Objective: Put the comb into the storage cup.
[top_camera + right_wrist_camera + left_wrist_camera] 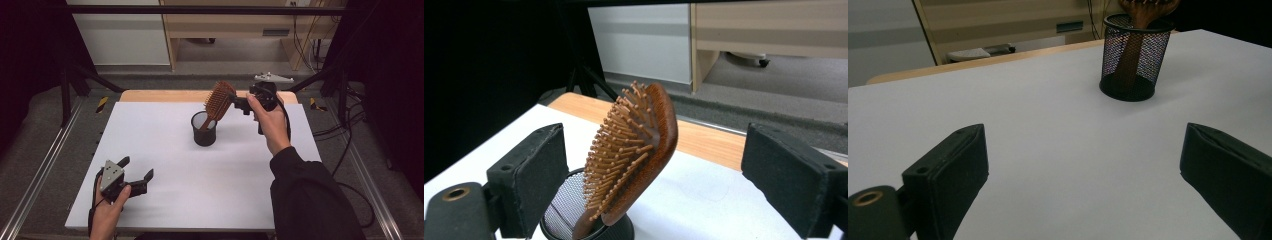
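**Hairbrush in mesh cup, right claw open beside the head**

Left claw [135, 169]: rests low on the white tabletop [165, 150] at about 7 o'clock, jaws spread wide, nothing between them. Idle, well apart from the work.

Black mesh pen cup [204, 131]: stands upright near tabletop centre, slightly toward 12 o'clock.

Wooden paddle hairbrush [219, 102]: handle down inside the cup, head leaning toward 1 o'clock over the rim, bristles facing the left side.

Right claw [239, 102]: held up at 1 o'clock, just beside the brush head. In the right gripper view the jaws stand wide on either side of the head [634, 150], not gripping it.

Risk, as judged: brush is top-heavy and tilted; cup looks light. A sideways nudge from a jaw could tip both.
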The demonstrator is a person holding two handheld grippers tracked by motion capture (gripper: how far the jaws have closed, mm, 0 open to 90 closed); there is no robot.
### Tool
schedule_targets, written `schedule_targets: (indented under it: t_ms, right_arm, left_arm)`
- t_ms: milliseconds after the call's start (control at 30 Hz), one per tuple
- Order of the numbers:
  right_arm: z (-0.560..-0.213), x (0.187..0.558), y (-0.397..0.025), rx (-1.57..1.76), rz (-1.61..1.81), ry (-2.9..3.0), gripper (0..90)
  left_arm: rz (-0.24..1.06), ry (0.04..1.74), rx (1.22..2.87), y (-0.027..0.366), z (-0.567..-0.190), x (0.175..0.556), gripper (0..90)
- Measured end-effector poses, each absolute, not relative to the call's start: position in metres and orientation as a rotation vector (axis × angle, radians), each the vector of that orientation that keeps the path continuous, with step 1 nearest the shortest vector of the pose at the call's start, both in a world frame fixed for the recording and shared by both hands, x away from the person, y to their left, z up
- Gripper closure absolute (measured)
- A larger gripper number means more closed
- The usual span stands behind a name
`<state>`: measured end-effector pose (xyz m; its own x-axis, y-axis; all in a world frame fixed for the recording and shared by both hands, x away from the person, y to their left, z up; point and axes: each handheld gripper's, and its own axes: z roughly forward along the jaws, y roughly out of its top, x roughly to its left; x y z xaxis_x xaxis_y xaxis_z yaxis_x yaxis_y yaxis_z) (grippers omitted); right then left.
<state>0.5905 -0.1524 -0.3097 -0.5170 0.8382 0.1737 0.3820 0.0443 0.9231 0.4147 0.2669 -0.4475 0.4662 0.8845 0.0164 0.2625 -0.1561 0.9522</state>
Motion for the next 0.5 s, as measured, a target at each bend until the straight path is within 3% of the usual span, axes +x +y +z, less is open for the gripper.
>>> schedule_targets:
  t_ms: [500]
  right_arm:
    - [-0.293,0.571,-0.168,1.15,1.526,1.758,5.8]
  left_arm:
    - [0.748,1.009,1.654,0.271,-0.447,0.413,5.7]
